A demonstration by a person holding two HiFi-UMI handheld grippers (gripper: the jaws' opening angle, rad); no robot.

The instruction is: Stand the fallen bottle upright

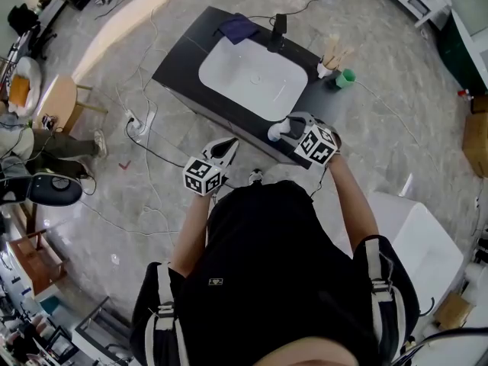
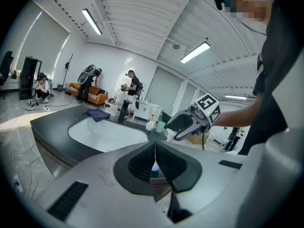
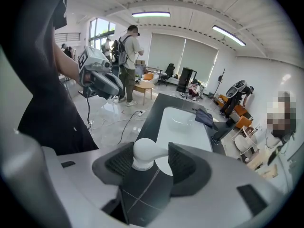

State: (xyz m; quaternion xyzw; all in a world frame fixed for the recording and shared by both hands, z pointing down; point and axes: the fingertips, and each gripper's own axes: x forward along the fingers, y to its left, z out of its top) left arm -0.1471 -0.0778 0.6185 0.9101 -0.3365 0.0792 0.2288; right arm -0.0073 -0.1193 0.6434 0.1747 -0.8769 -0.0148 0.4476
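my right fingers (image 3: 184, 163) pinch the bottle (image 3: 145, 153) by its round white top. its body looks dark. my left fingers (image 2: 141, 164) are pressed together, empty.

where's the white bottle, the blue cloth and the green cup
white bottle (image 3: 142, 152), right gripper view, on its rounded white top
blue cloth (image 1: 238, 27), head view, on the middle of the cloth
green cup (image 1: 347, 77), head view, on its side

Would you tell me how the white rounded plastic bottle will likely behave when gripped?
The white rounded plastic bottle looks smooth and glossy, so it may slip in the right hand-held gripper. Its rounded shape suggests it could roll if released lying down.
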